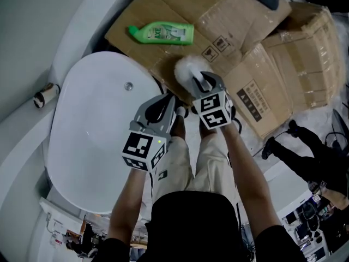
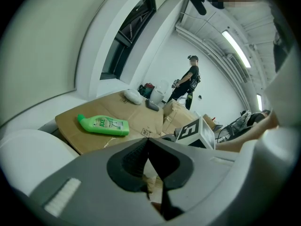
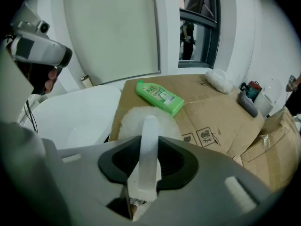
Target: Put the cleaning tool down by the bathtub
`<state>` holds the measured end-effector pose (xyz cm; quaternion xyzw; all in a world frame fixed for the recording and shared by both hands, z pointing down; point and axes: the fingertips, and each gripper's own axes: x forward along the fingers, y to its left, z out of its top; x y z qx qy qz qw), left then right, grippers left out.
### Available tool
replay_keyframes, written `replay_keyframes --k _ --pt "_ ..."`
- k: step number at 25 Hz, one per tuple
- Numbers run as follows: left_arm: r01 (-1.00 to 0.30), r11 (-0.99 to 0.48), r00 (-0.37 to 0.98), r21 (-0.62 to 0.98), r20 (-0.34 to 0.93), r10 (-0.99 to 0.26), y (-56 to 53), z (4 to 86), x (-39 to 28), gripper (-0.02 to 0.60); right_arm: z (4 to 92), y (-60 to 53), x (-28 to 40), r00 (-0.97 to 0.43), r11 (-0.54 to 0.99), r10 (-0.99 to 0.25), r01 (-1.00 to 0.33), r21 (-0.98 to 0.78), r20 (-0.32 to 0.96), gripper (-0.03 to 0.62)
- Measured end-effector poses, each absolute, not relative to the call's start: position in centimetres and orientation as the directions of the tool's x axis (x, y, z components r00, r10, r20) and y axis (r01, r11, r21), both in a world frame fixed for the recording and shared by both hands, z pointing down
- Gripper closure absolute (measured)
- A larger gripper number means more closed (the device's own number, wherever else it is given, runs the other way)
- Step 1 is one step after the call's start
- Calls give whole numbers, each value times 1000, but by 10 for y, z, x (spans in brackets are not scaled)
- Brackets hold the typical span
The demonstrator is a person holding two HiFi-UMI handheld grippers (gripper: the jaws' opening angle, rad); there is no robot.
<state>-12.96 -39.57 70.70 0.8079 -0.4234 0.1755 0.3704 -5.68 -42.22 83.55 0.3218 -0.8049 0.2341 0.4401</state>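
Observation:
The cleaning tool is a white fluffy brush (image 1: 187,69) with a pale plastic handle (image 3: 147,149). My right gripper (image 1: 204,83) is shut on that handle, and the brush head (image 3: 141,121) hangs over the flattened cardboard (image 1: 163,12) just right of the white bathtub (image 1: 92,130). My left gripper (image 1: 162,109) is shut with nothing between its jaws and hovers by the tub's right rim, close beside the right gripper. In the left gripper view the jaw pads (image 2: 136,157) meet, with the right gripper's marker cube (image 2: 195,133) just beyond.
A green detergent bottle (image 1: 162,34) lies on the cardboard beyond the brush. Cardboard boxes (image 1: 283,70) stand to the right. A small roll (image 1: 44,96) sits left of the tub. A white cloth (image 3: 218,80) and dark case (image 3: 247,103) lie farther back. A person (image 2: 187,86) stands in the distance.

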Motion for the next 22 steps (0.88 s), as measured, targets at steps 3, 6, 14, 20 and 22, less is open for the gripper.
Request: replay_keyframes --k 3,6,14,20,22 --pt "-813 -370 582 450 601 -548 -392 709 -129 583 835 -423 -58 -406 677 -325 -730 -90 854 490" --pt "-811 -375 584 448 600 -546 -390 708 -130 583 836 -423 -57 -403 668 -333 -739 -88 852 490" --pt "-809 -381 588 448 589 -554 -389 703 -133 583 826 -426 -58 -394 669 -353 -741 -66 849 490" --pt "-804 -391 594 447 583 -555 -387 694 -134 583 809 -425 -59 -393 668 -367 -742 -54 843 490" --pt "-804 -393 595 447 580 -557 -385 690 -135 583 801 -423 -60 -394 668 -371 -742 -54 841 490"
